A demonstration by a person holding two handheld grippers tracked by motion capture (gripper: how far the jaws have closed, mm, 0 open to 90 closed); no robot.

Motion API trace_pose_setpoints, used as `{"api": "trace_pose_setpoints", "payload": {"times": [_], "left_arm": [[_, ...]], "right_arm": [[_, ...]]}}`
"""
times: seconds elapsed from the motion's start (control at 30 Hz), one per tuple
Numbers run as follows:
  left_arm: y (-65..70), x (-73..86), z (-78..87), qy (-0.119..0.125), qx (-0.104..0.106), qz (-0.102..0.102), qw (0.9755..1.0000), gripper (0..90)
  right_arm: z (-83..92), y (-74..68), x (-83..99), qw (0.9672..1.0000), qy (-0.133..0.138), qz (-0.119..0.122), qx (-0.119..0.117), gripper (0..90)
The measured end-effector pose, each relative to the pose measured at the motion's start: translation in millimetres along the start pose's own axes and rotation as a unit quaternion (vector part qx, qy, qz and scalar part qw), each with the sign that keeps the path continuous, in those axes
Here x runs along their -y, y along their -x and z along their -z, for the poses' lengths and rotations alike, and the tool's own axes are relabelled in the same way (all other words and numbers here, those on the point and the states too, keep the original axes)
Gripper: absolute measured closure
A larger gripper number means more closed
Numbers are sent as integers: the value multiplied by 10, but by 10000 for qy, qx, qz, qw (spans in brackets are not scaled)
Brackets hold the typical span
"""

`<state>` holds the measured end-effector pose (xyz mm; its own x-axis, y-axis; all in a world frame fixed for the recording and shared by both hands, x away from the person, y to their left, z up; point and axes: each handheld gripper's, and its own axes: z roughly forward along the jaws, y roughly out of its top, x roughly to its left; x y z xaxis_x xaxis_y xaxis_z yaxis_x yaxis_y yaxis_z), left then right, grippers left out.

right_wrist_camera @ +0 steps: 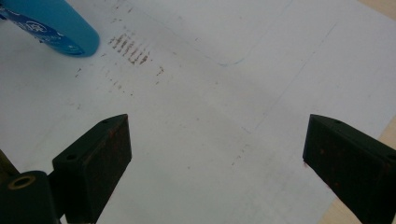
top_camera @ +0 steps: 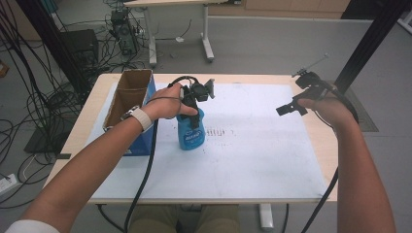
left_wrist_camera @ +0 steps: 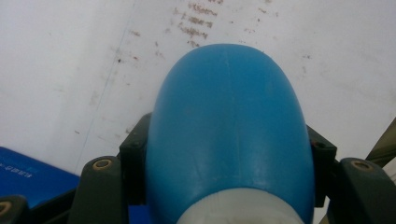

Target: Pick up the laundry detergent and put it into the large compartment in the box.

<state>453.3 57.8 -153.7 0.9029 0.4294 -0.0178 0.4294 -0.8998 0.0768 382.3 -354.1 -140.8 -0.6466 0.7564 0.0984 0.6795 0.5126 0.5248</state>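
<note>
cardboard box (top_camera: pixel 127 104) sits at the table's left edge. just right of it the left gripper (top_camera: pixel 194 114) comes down from above and pinches the blue bottle (top_camera: pixel 191 131) near its top, jaws tight on both sides; the bottle stands upright on the white sheet (top_camera: pixel 252 155). far right, the right gripper (top_camera: pixel 291 108) hangs over the sheet, jaws spread wide with nothing between them.

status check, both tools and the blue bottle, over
Left tool shut on blue bottle, upright on white mat. Right tool open, empty, held off right. Cardboard box close left of bottle.
</note>
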Motion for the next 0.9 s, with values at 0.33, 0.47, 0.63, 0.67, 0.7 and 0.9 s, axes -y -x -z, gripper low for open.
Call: {"api": "trace_pose_setpoints", "payload": {"times": [0.33,0.47,0.63,0.67,0.7,0.9], "left_arm": [[-34,72,37,119,2,222,9997,382],[-27,114,116,183,31,278,9994,382],[31,118,190,130,27,301,9995,382],[37,118,201,119,21,313,9994,382],[48,118,214,106,12,331,9994,382],[113,128,317,106,-60,379,9992,382]], "right_arm": [[31,-21,13,10000,10,15,5,78],[53,-36,12,10000,19,21,21,78],[82,-68,7,10000,41,43,38,78],[91,-74,5,10000,42,52,42,78],[96,-81,7,10000,53,51,48,78],[119,-110,12,9999,66,56,59,78]]}}
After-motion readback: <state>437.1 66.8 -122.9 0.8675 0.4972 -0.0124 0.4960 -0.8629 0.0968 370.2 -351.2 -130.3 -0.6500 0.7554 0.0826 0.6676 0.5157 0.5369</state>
